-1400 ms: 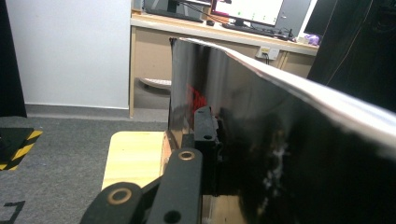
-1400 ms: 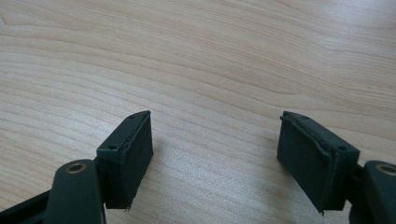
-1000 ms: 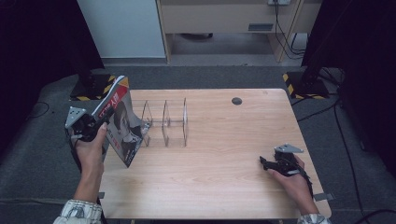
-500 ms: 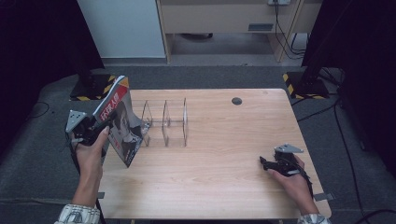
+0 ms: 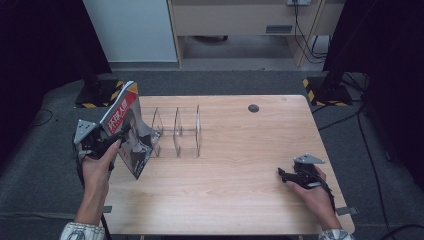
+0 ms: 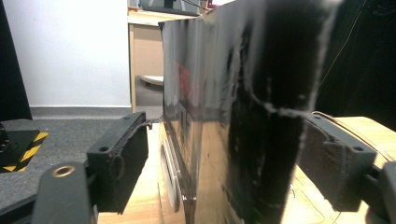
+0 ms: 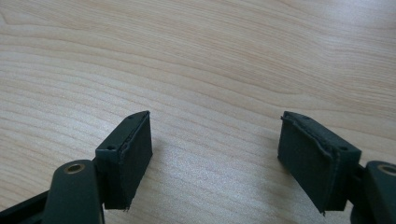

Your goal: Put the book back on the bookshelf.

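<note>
Your left gripper [image 5: 117, 137] held a magazine [image 5: 127, 132] tilted on edge at the left side of the wooden table [image 5: 240, 200], just beside the clear divider rack [image 5: 177, 131]. In the left gripper view the magazine's dark, glossy cover [image 6: 233, 116] stood between the jaws, though a gap showed at the left jaw, so I cannot tell how firmly it was pinched. Your right gripper [image 5: 283, 174] rested low over bare tabletop near the table's right front, well apart from the magazine, its jaws spread wide with nothing between them [image 7: 215, 154].
</note>
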The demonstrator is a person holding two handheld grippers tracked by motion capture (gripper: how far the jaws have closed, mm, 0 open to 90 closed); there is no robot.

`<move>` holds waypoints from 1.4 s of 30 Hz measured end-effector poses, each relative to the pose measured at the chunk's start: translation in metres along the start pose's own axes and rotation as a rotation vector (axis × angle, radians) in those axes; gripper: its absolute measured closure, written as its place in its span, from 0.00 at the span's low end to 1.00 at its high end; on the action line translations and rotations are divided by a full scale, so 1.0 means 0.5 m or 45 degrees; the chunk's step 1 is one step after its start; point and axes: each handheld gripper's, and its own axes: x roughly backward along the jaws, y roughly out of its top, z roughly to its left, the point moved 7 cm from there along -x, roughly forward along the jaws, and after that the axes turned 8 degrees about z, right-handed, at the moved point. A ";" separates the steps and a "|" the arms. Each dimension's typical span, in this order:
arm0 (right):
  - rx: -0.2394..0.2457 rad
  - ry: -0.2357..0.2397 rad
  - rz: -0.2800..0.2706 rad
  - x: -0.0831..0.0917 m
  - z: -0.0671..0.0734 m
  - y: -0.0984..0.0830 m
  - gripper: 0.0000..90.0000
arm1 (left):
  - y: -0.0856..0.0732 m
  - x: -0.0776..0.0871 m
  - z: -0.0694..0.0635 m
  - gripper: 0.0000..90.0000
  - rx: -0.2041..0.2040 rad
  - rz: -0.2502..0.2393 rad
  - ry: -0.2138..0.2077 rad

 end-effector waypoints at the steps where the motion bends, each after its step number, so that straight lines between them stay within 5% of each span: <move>1: 0.003 0.001 0.000 0.000 0.000 0.000 0.29 | 0.000 0.001 0.000 0.18 -0.001 0.003 -0.001; 42: 0.006 0.004 0.002 0.000 0.001 0.000 0.28 | -0.048 0.017 0.008 0.05 -0.015 0.072 0.000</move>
